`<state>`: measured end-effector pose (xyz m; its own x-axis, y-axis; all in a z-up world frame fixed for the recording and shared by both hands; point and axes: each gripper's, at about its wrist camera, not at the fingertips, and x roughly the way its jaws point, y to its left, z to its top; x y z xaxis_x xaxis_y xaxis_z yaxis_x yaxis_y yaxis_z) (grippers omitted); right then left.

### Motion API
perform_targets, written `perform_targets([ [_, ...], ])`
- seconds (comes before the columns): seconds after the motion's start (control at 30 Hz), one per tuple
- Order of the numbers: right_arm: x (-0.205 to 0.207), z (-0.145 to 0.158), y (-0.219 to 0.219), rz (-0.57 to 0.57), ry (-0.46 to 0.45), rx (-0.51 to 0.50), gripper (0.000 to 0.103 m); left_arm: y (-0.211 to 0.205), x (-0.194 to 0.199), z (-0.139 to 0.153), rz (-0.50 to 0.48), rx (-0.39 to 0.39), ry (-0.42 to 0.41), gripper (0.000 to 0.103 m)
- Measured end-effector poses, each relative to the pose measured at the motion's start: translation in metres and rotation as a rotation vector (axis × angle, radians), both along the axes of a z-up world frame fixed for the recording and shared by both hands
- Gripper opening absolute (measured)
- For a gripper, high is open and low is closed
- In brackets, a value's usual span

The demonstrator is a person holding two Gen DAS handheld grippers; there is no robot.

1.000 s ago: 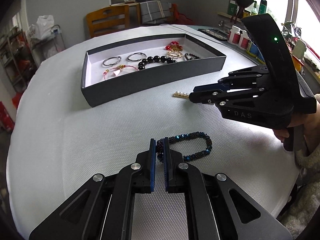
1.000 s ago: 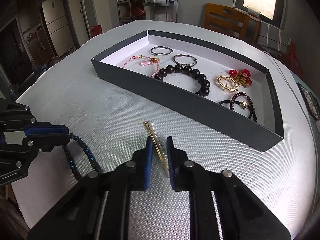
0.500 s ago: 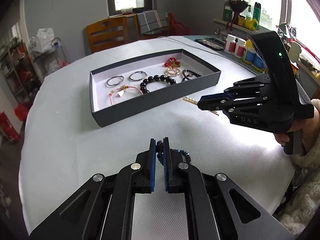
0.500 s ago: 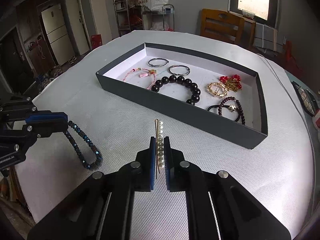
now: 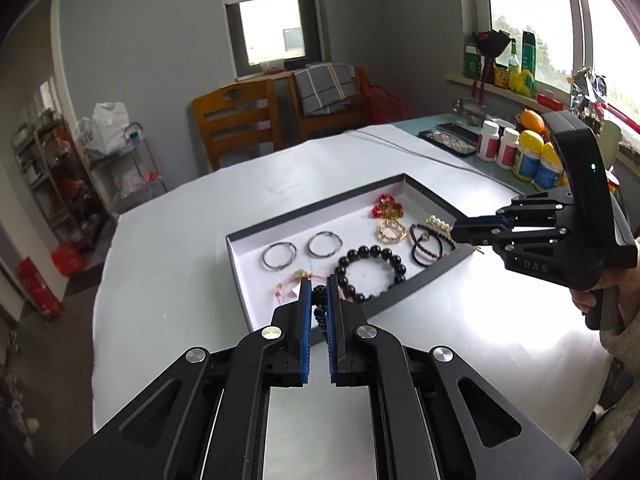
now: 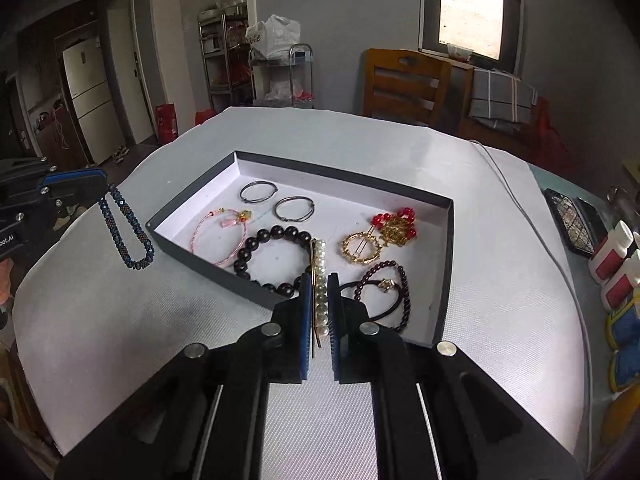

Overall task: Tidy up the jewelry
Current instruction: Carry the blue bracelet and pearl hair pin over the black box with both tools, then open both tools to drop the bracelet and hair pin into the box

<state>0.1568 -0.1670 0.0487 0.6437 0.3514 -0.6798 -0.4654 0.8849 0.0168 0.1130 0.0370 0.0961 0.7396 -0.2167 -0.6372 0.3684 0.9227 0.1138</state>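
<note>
My left gripper (image 5: 319,294) is clamped on the blue beaded bracelet (image 6: 127,229), which hangs in a loop above the white table (image 6: 120,320), just outside the near-left corner of the dark tray (image 6: 448,264). My right gripper (image 6: 320,284) is clamped on the pearl hair clip (image 6: 320,280), held over the tray's near wall. Beyond, on the tray floor: black bead bracelet (image 6: 272,260), dark hair tie (image 6: 384,292), pink cord bracelet (image 6: 218,236), gold brooch (image 6: 362,248), red-and-gold ornament (image 6: 396,224), two silver rings (image 6: 276,200).

right tool (image 6: 319,300) clamps pearl hairpin (image 6: 320,280) | over tray (image 6: 447,264) near edge
</note>
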Motion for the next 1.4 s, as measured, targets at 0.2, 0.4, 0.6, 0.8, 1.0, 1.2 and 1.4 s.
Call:
perform_targets([
  [0.2, 0.030, -0.001, -0.004, -0.043, 0.008, 0.008, 0.007, -0.026, 0.042, 0.003, -0.026, 0.032, -0.011, 0.007],
  [0.4, 0.064, -0.011, 0.000, -0.070, 0.035, 0.025, 0.007, -0.052, 0.086, -0.009, -0.044, 0.012, 0.015, 0.007],
  [0.6, 0.091, -0.025, 0.014, -0.072, 0.075, 0.045, 0.008, -0.052, 0.119, -0.048, -0.005, -0.022, 0.118, 0.007],
  [0.8, 0.109, -0.037, 0.031, -0.076, 0.124, 0.034, 0.008, -0.028, 0.132, -0.072, 0.067, -0.015, 0.176, 0.007],
  [1.0, 0.118, -0.045, 0.041, -0.094, 0.163, 0.015, 0.008, -0.016, 0.134, -0.085, 0.087, -0.001, 0.213, 0.007],
  [1.2, 0.122, -0.050, 0.044, -0.105, 0.183, 0.015, 0.008, -0.013, 0.136, -0.093, 0.106, -0.003, 0.236, 0.007],
  [1.4, 0.120, -0.048, 0.042, -0.113, 0.183, 0.027, 0.014, -0.010, 0.131, -0.086, 0.117, -0.016, 0.206, 0.037],
])
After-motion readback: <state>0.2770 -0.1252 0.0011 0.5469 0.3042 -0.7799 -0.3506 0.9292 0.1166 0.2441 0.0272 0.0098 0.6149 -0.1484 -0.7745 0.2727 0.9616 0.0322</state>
